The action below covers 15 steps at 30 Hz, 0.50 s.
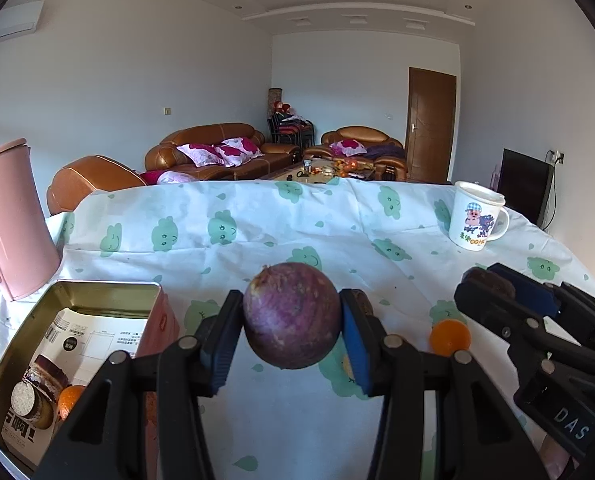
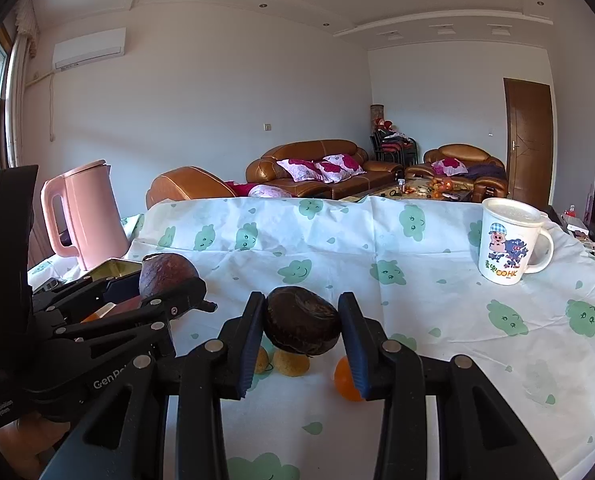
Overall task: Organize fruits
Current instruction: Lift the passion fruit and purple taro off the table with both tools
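Note:
My left gripper [image 1: 292, 322] is shut on a round purple passion fruit [image 1: 292, 316], held above the clouded tablecloth; it also shows in the right wrist view [image 2: 168, 274]. My right gripper [image 2: 301, 326] is shut on a dark brown wrinkled fruit [image 2: 302, 320], held above the cloth; it appears at the right of the left wrist view [image 1: 489, 282]. An open gold tin box [image 1: 77, 344] at lower left holds a small orange [image 1: 70, 400] and a snack packet. Another small orange [image 1: 450, 336] lies on the cloth. Two yellowish fruits [image 2: 291, 362] and an orange [image 2: 346, 380] lie below my right gripper.
A pink kettle [image 1: 11, 216] stands at the left behind the tin. A white cartoon mug [image 1: 475, 216] stands at the far right of the table [image 1: 257, 240]. Sofas and a coffee table lie beyond the table's far edge.

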Each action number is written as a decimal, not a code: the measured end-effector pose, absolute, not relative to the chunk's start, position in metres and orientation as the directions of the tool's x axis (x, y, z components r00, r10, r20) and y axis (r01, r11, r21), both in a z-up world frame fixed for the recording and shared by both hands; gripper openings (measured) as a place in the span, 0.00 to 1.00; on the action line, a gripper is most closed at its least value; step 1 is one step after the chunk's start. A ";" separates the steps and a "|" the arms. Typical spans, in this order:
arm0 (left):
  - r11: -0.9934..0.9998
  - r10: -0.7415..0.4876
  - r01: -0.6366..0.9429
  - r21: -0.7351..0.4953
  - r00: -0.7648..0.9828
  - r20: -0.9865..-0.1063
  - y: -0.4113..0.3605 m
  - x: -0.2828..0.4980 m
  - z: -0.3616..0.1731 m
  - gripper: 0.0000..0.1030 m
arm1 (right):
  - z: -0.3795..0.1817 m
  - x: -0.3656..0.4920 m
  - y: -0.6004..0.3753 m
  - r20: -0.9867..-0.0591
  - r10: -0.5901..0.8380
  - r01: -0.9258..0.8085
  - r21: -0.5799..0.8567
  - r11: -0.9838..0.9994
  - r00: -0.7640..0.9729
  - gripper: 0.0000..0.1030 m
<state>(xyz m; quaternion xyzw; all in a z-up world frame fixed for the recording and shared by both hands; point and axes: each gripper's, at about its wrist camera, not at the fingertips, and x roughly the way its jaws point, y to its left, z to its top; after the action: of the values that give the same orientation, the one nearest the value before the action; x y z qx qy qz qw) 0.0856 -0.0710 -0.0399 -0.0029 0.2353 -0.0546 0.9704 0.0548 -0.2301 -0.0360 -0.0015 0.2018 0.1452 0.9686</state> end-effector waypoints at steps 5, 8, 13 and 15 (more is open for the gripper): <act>0.995 -0.095 0.096 -0.021 0.894 -0.438 -0.071 0.080 -0.038 0.48 | -0.034 0.049 -0.228 -0.366 0.279 -0.285 0.038 0.958 0.888 0.39; 0.996 -0.085 0.088 -0.012 0.901 -0.426 -0.072 0.075 -0.038 0.48 | -0.033 0.048 -0.227 -0.361 0.277 -0.286 0.030 0.958 0.890 0.39; 0.997 -0.071 0.074 -0.010 0.910 -0.409 -0.069 0.069 -0.036 0.48 | -0.034 0.049 -0.225 -0.370 0.272 -0.283 0.024 0.959 0.888 0.39; 0.997 -0.070 0.072 -0.010 0.910 -0.408 -0.069 0.069 -0.036 0.48 | -0.034 0.049 -0.225 -0.368 0.267 -0.280 0.020 0.960 0.891 0.39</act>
<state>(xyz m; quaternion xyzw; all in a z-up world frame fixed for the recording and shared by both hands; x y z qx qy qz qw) 0.0687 -0.0690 -0.0356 0.0027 0.2085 -0.0365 0.9773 0.0486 -0.2253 -0.0339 -0.0168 0.1866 0.1408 0.9721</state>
